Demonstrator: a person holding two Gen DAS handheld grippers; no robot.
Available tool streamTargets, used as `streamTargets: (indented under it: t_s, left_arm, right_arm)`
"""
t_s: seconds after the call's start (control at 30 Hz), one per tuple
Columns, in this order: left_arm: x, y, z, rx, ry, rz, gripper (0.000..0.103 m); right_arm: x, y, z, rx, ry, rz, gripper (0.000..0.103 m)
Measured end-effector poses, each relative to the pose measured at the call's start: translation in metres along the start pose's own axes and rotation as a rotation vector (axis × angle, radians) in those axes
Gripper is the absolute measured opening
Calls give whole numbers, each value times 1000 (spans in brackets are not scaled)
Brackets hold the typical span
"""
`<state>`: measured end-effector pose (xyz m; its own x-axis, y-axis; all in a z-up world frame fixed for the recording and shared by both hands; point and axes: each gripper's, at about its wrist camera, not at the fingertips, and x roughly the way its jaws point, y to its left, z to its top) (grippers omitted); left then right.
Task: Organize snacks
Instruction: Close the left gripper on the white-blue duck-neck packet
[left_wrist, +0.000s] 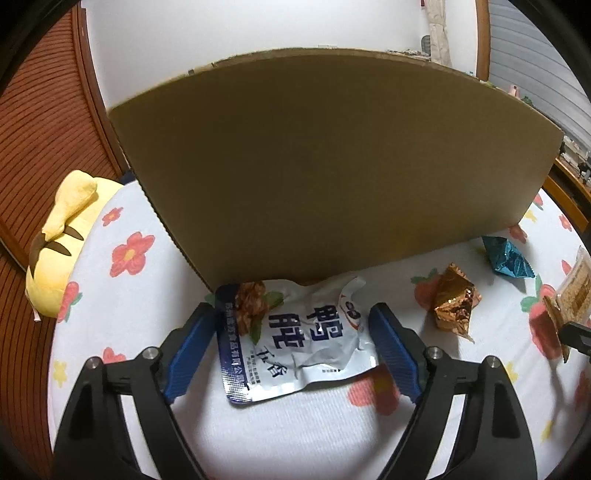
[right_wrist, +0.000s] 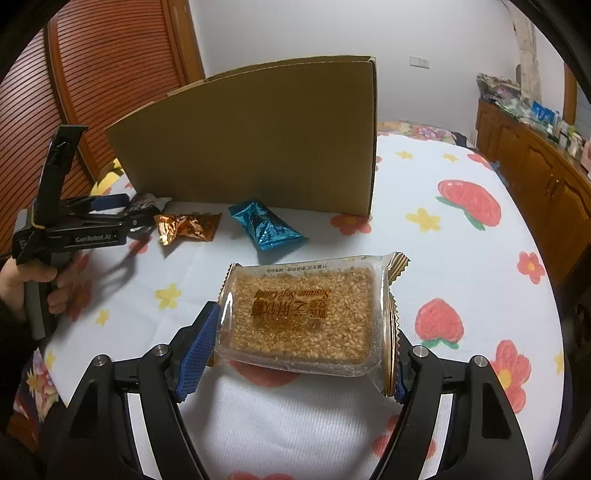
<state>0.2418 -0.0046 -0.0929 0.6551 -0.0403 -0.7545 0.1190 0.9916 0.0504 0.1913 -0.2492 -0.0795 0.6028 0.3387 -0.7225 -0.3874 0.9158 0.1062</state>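
My left gripper (left_wrist: 291, 332) is open, its blue pads on either side of a white and blue snack pouch (left_wrist: 295, 339) that lies on the floral cloth against the cardboard box (left_wrist: 332, 166). My right gripper (right_wrist: 303, 332) is shut on a clear pack of sesame soft candy (right_wrist: 306, 314), held a little above the cloth. A copper foil candy (left_wrist: 456, 304) and a blue foil candy (left_wrist: 508, 256) lie to the right of the pouch; both also show in the right wrist view, copper (right_wrist: 186, 227) and blue (right_wrist: 266, 229), in front of the box (right_wrist: 258, 147).
A yellow plush toy (left_wrist: 62, 243) lies at the left edge of the cloth-covered surface (right_wrist: 443, 192). A wooden slatted door (right_wrist: 92, 55) stands behind the box. A wooden cabinet (right_wrist: 535, 173) with clutter runs along the right. The left gripper (right_wrist: 122, 206) appears in the right wrist view.
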Motion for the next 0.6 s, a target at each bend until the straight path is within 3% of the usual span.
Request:
streamTargets:
  t_s: [0.5,0.53,0.6]
  left_arm:
    - [-18,9,-24,29,19,-64,75]
    - [-23,8,-27,31,8,-65,72]
    - [-31,9,-30,35,-21,-80,52]
  right_arm:
    - [1,4,0,-21,-2,-14,78]
    - [2,4,0,-22,-1,-15,78]
    - [2,4,-1,-24,0,-16,78]
